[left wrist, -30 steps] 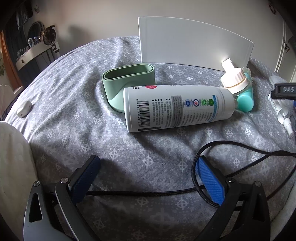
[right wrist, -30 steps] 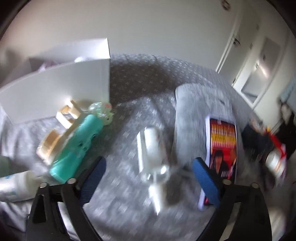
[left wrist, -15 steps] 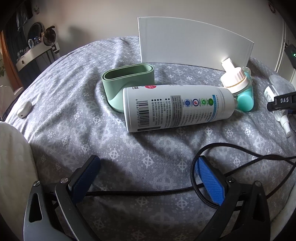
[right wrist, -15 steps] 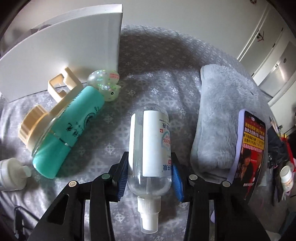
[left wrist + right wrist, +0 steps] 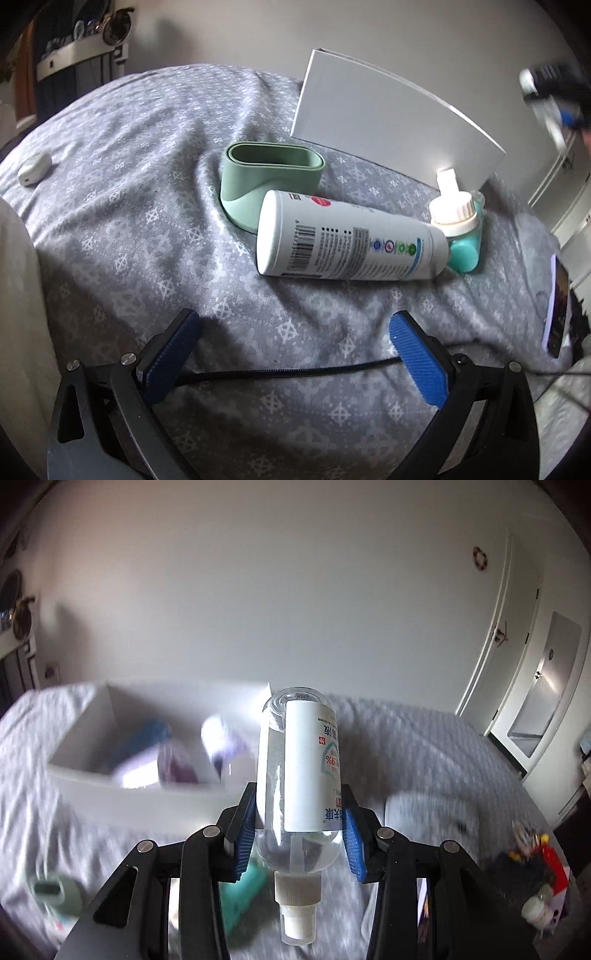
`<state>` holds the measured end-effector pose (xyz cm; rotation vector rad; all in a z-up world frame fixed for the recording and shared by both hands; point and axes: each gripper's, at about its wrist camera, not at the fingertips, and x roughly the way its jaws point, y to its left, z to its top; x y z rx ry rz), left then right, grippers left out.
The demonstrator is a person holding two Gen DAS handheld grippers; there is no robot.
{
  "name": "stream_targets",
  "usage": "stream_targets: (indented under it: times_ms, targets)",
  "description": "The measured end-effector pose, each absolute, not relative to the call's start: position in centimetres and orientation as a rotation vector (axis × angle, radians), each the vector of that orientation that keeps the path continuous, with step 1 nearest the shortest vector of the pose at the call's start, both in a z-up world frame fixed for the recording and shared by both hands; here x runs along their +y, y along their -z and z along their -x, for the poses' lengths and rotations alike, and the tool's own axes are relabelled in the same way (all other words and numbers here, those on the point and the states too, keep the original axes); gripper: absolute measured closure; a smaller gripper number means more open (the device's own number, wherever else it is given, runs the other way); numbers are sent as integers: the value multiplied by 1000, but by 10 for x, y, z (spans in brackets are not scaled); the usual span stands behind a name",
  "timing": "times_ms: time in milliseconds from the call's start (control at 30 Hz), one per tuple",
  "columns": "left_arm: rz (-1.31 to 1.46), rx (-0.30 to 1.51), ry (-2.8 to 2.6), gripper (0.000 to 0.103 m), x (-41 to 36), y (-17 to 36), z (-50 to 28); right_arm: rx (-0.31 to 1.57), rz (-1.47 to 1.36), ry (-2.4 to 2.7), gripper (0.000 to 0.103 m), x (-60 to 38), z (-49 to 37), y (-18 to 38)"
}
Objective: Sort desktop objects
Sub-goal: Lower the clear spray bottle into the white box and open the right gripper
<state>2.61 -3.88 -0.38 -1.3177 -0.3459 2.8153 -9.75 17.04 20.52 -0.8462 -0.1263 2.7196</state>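
My right gripper (image 5: 299, 836) is shut on a clear spray bottle (image 5: 295, 775) with a white label, cap toward the camera, held in the air above the bed. A white storage box (image 5: 92, 775) with several blurred items lies ahead to the left. In the left wrist view, my right gripper (image 5: 554, 96) shows blurred at the upper right. My left gripper (image 5: 291, 350) is open and empty, low over the grey bedspread. Ahead of it lie a large white bottle (image 5: 351, 240) on its side, a teal bottle (image 5: 463, 236) with a white cap, and a green holder (image 5: 273, 173).
The white box wall (image 5: 388, 122) stands behind the bottles. A black cable (image 5: 295, 371) runs across between my left fingers. A small white case (image 5: 35, 170) lies far left. A phone (image 5: 557, 306) lies at the right. A grey plush cloth (image 5: 424, 805) lies right of the box.
My right gripper closed on the clear spray bottle and lifted it off the bed toward the white box. My left gripper shifted slightly; the cable loop has straightened.
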Motion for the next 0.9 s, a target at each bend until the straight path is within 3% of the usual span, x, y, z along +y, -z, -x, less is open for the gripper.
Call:
stream_targets:
  times_ms: [100, 200, 467, 533, 600, 633, 900]
  targets:
    - [1347, -177, -2858, 0, -23, 9, -25, -71, 815, -2745, 64, 174, 138, -225]
    - [1362, -123, -2873, 0, -17, 11, -23, -61, 870, -2754, 64, 164, 179, -223]
    - [1366, -112, -2877, 0, -22, 11, -25, -135, 1257, -2660, 63, 135, 244, -142]
    - [1368, -103, -2878, 0, -23, 11, -24, -153, 1216, -2667, 52, 133, 232, -139]
    - [1368, -100, -2880, 0, -23, 12, -24, -199, 1121, -2644, 21, 131, 220, -142]
    - [1370, -98, -2879, 0, -23, 12, -23, -212, 1077, -2638, 16, 130, 212, -145]
    - [1427, -34, -2771, 0, -37, -8, -15, -128, 946, -2594, 11, 181, 113, -153]
